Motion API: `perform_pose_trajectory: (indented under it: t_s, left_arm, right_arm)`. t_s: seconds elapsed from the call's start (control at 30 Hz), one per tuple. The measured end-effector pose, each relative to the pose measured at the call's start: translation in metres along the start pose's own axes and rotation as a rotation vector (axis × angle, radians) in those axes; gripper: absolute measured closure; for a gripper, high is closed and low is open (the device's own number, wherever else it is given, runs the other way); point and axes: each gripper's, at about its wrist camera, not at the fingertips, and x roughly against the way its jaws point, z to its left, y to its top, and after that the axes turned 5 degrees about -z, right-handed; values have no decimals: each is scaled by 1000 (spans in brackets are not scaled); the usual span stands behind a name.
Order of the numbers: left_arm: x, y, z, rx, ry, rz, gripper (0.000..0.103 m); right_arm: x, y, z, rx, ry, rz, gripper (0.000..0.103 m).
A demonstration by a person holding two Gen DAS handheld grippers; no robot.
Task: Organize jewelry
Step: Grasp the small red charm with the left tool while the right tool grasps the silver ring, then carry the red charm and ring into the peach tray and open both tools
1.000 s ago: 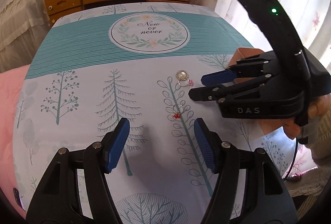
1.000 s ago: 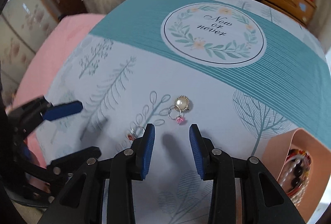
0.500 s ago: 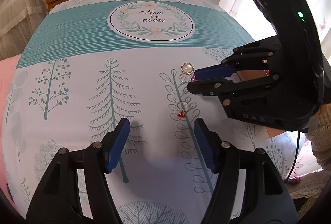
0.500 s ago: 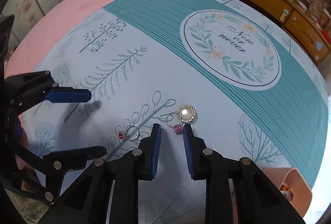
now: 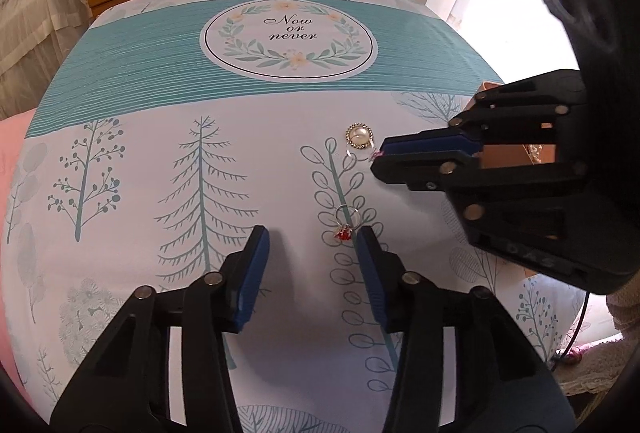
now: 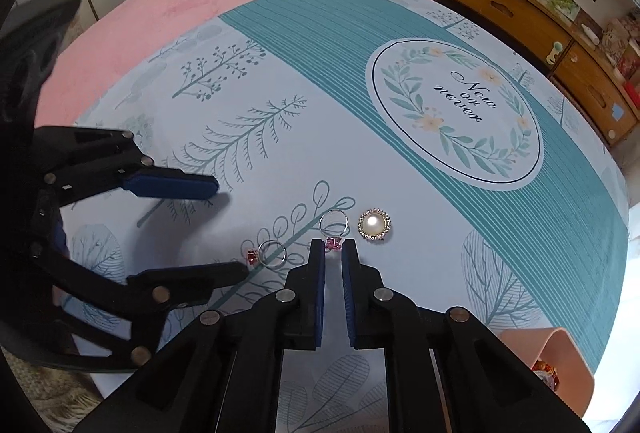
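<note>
Over the cloth, right tongs tilt down — clamped on pink-stone ring; left tongs apart.

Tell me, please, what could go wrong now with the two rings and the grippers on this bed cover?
1. The right gripper has just been closing on only the pink stone of the pink-stone ring; so small a hold may slip when lifted.
2. The pearl brooch lies close beside that ring and may get dragged.
3. The left gripper, which has just been narrowing, has one finger almost on the red-stone ring and may push it aside.
</note>
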Motion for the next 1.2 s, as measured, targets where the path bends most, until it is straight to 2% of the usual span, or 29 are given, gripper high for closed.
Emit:
perform_pose_trajectory:
  t_s: [0.27,0.37,0.47,0.83,1.2]
  left_arm:
    - [-7,2,-14,-56,10,5,75]
    - [-9,3,-20,-80,18,4,84]
    - [-11,2,-25,-107,39,2,96]
    - [-4,3,-31,-99,63,-26,97]
    - [54,18,-47,-55,53,-146,97]
  right_arm:
    - [38,-12,-7,-102,32,-87,95]
    - [49,-21,-12,-145,38,-108,95]
    - [59,-29,-17,-181,44,-123,95]
    - [78,-44,-32,-304,41,-172,95]
    - [122,-56,-26,-354,37,-267,95]
